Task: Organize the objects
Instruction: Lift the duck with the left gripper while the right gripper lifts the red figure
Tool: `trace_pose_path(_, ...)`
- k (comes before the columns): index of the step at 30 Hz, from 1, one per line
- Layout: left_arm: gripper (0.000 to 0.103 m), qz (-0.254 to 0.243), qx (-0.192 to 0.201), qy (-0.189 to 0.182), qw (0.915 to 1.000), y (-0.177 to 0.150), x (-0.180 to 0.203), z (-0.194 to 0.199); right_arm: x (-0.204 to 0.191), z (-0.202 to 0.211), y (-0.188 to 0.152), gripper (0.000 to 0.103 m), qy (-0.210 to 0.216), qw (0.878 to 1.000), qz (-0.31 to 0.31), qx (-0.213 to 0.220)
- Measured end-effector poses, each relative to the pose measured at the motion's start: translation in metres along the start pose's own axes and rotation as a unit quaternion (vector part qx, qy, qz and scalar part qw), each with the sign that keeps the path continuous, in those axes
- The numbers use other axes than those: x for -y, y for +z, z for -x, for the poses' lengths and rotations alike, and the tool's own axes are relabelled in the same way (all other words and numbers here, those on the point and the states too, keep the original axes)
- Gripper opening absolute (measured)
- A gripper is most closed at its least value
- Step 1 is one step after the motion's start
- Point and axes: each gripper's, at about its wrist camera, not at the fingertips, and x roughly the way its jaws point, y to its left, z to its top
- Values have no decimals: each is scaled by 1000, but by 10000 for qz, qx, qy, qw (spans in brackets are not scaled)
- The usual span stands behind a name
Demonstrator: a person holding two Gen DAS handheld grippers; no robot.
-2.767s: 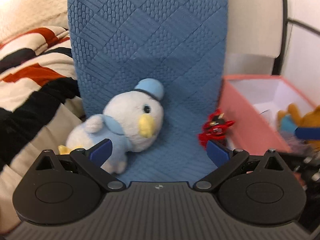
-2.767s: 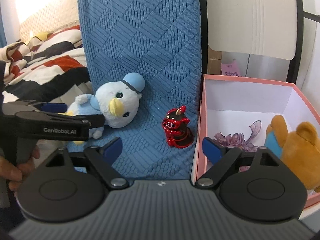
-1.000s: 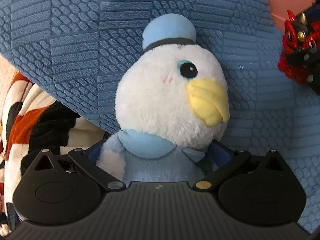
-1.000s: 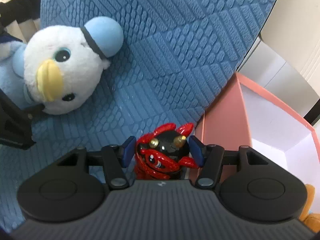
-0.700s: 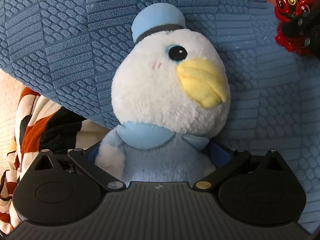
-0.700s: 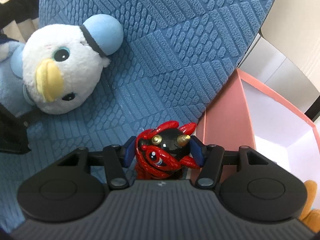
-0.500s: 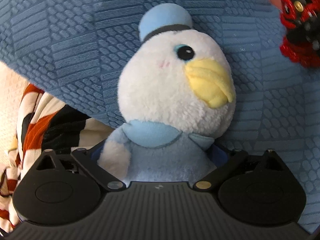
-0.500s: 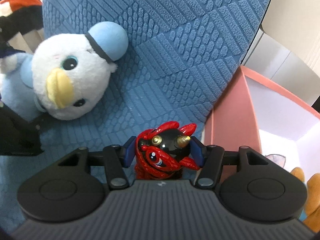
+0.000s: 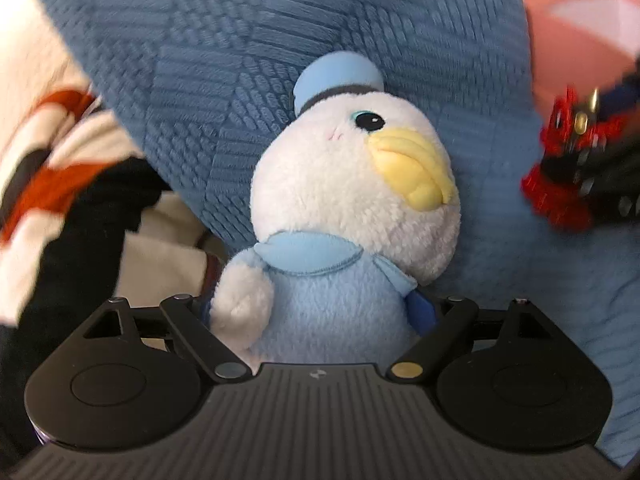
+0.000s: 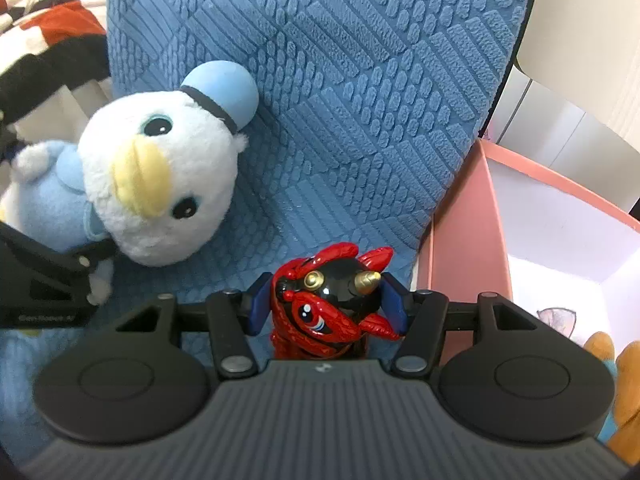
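Observation:
My left gripper (image 9: pixel 316 312) is shut on the light-blue body of a plush bird (image 9: pixel 344 208) with a white head, yellow beak and blue cap, held in front of the blue quilted cushion (image 9: pixel 248 60). The bird also shows in the right wrist view (image 10: pixel 152 176), with the left gripper's black frame below it. My right gripper (image 10: pixel 326 308) is shut on a glossy red and black horned figurine (image 10: pixel 328 308), lifted off the cushion (image 10: pixel 360 80). The figurine shows blurred at the right edge of the left wrist view (image 9: pixel 568 160).
A pink open box (image 10: pixel 464 248) with a white inside stands right of the cushion; an orange plush (image 10: pixel 624 392) and a purple item lie in it. A striped red, black and cream blanket (image 9: pixel 60 184) lies to the left. A white panel (image 10: pixel 592 20) stands behind.
Both grippers came in from open and closed, the left on the plush bird, the right on the red figurine. In the last half second both have lifted and shifted slightly with their toys.

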Motion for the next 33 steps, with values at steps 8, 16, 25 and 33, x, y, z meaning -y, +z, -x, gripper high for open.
trace_pose_path(8,88,1210,-143,-419,9917,-13,-5,19,-9,22,-14,60,342,9994,-78,40)
trace_pose_path(16,87,2134,-427,-894,9719,-36,-21,30,-20,45,-32,60,569,9984,-5,-31)
trace_pose_path(25,89,2727,-771,-1393,9488,-56,-30,35,-28,60,-47,60,740,9971,139,-107)
trace_pose_path(33,96,3463,-1007,-1954,9120,-62,-58,13,-26,44,-51,60,792,9964,33,-315)
